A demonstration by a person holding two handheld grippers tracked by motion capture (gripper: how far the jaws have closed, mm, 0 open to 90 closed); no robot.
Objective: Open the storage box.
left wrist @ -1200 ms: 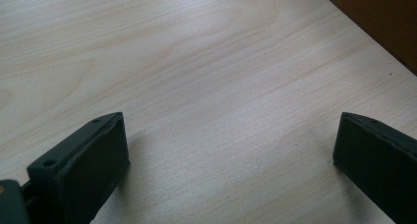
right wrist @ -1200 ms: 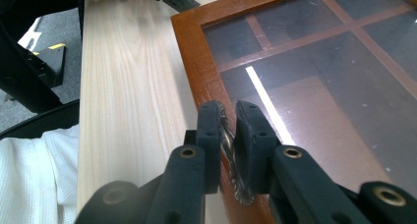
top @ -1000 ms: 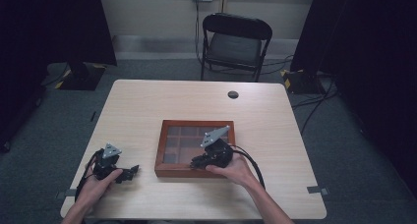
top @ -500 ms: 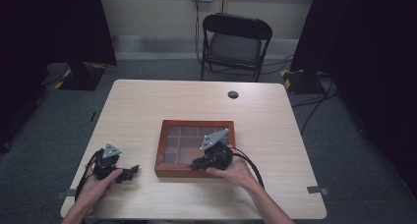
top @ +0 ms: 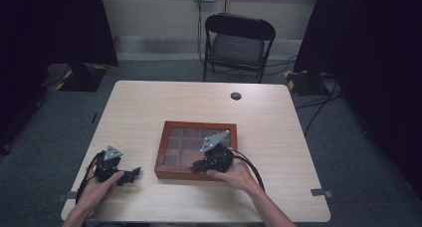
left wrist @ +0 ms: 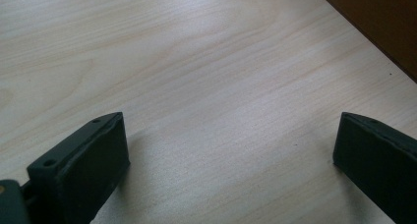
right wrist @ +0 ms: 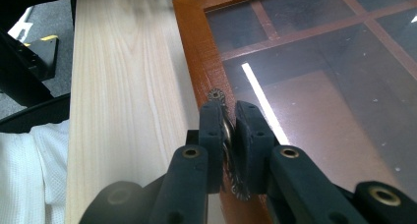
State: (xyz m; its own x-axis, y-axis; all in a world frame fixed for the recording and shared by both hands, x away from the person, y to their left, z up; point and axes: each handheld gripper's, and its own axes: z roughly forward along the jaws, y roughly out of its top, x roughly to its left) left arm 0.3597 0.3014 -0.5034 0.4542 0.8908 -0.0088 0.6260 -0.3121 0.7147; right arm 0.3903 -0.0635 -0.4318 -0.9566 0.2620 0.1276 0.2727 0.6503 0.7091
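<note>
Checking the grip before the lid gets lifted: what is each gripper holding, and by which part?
The right gripper is shut on the small metal latch at the front edge of the wooden box. The left gripper is open over the table, holding nothing.

High view overlooks table (top: 149, 107); gripper views hug it

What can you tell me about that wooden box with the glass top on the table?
The wooden box is flat and rectangular, with a reddish-brown frame round a glass lid. Through the glass, wooden dividers split the inside into compartments that look empty. The lid lies shut. It rests on the pale table, near the person's edge. The right gripper is clamped on a small brass latch on the frame's near side.
</note>
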